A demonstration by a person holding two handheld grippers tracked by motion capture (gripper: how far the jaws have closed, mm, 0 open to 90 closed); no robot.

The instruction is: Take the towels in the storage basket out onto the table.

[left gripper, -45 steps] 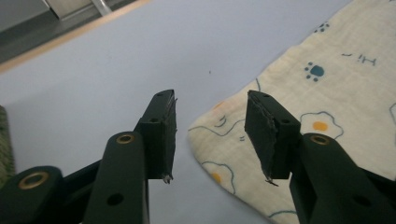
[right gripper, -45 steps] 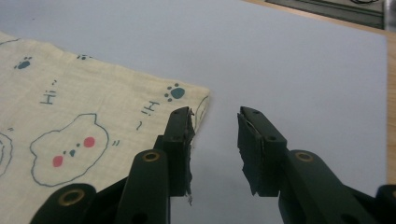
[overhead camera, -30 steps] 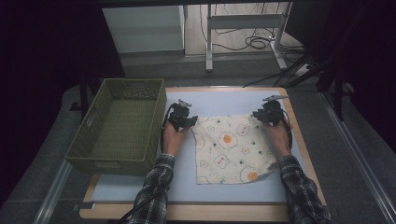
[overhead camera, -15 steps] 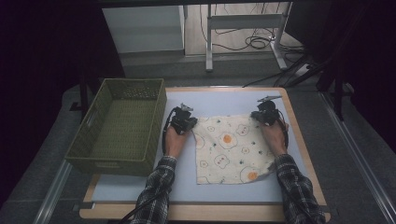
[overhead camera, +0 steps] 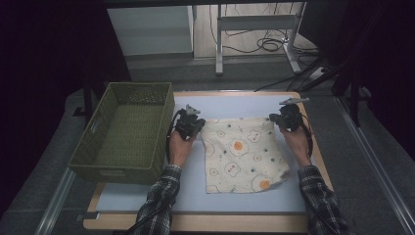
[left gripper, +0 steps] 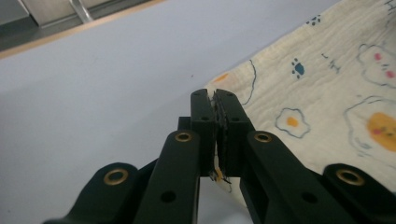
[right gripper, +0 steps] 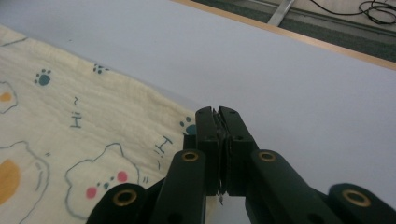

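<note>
A cream cloth (overhead camera: 242, 156) printed with fried eggs and paw marks lies on the blue table mat (overhead camera: 244, 104). My left gripper (overhead camera: 198, 125) is at its far left corner. In the left gripper view the gripper (left gripper: 215, 99) is shut, with the corner of the cloth (left gripper: 327, 88) pinched between the jaws. My right gripper (overhead camera: 280, 120) is at the far right corner. In the right gripper view that gripper (right gripper: 217, 114) is shut on the corner of the cloth (right gripper: 70, 121). The cloth's far edge runs taut between the two grippers.
A green woven basket (overhead camera: 117, 171) stands on the table's left, close beside my left hand. The wooden table edge (overhead camera: 235, 93) runs just beyond the cloth. Metal table legs and cables (overhead camera: 254, 44) sit on the floor behind.
Both hands have shifted slightly at the cloth's far corners and risen a little. The cloth's far edge now looks drawn straight between the grippers.
</note>
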